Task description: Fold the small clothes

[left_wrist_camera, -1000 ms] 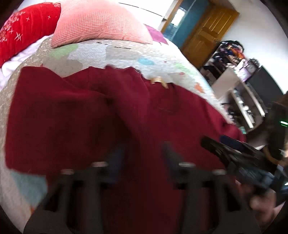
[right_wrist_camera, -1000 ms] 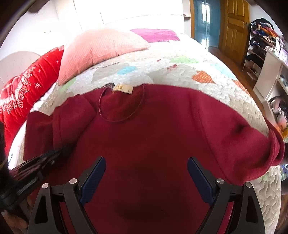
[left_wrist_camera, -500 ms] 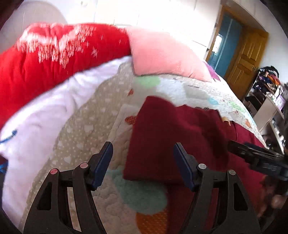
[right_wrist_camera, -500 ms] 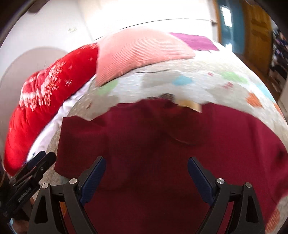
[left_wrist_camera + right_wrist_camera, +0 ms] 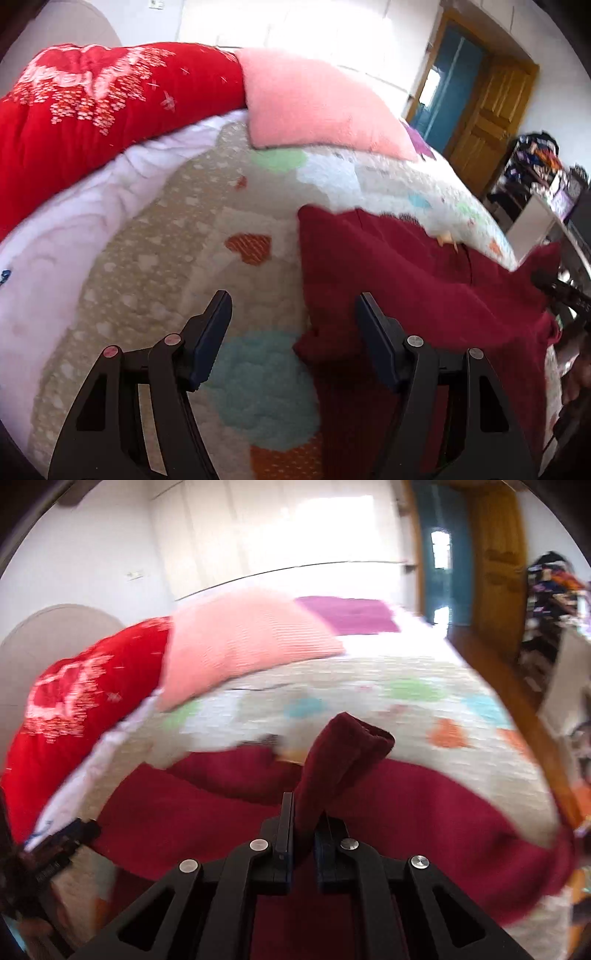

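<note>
A dark red sweater lies spread on the patchwork quilt of a bed. My left gripper is open at the sweater's left edge. One finger hovers over the quilt and the other over the red cloth, with the garment's edge between them, unpressed. My right gripper is shut on a bunched fold of the sweater, which stands up from its jaws above the flat garment. Each gripper shows at the edge of the other's view: the right gripper and the left gripper.
A pink pillow and a red patterned blanket lie at the head of the bed, with a white sheet along the left. To the right, past the bed's edge, are a wooden door and cluttered shelves.
My right gripper went from wide open to shut on a fold of the sweater and rose with it. My left gripper swung from over the sweater to its left edge, then held still.
</note>
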Available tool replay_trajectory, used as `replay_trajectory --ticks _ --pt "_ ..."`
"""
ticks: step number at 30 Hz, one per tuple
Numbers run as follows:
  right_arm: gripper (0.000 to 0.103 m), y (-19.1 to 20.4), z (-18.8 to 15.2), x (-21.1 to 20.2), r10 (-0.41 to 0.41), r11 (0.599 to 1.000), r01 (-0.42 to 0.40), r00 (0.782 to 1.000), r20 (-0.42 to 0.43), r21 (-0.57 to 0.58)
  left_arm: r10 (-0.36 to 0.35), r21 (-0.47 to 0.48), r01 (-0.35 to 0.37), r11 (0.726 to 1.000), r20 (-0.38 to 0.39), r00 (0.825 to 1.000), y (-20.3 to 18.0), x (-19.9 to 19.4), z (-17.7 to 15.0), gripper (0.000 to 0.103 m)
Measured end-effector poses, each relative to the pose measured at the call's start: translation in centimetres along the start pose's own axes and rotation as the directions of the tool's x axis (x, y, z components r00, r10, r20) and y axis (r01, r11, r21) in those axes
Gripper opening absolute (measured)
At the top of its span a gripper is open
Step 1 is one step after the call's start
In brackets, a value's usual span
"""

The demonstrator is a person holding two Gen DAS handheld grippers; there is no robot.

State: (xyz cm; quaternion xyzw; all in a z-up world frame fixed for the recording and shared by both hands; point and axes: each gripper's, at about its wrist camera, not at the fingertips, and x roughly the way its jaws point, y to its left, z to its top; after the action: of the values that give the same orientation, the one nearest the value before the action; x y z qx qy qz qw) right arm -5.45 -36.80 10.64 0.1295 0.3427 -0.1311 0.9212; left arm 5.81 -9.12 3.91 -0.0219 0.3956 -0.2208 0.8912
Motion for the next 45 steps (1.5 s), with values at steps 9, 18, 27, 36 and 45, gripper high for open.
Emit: replay_trajectory --ticks 9,18,27,36,45 --pt "0.045 -8.7 -5.3 -0.3 0.007 0.981 0.019 0.991 -0.134 0.195 0.020 0.065 -0.019 0.998 -0.024 1.000 -1.8 1.1 -0.9 0.070" --pt "0.045 -6.5 -1.2 -1.2 0.024 0.999 -0.022 0.999 -0.043 0.041 0.041 0.040 -0.037 0.999 -0.084 0.996 -1.0 2.7 -1.2 0.070" --pt "0.045 1.6 -1.4 9.6 0.125 0.911 -0.212 0.960 -0.253 -0.354 0.036 0.005 -0.036 0.999 -0.122 0.992 -0.1 3.5 -1.4 0.079" --pt "0.004 3.8 -1.1 8.3 0.127 0.876 -0.199 0.974 -0.188 -0.439 0.051 -0.015 -0.052 0.999 -0.075 0.996 0.4 2.6 -1.0 0.079" --pt "0.004 4.6 0.6 10.8 0.040 0.921 -0.100 0.985 -0.166 -0.376 0.049 -0.028 -0.050 0.998 -0.052 0.997 0.7 2.2 -0.9 0.079"
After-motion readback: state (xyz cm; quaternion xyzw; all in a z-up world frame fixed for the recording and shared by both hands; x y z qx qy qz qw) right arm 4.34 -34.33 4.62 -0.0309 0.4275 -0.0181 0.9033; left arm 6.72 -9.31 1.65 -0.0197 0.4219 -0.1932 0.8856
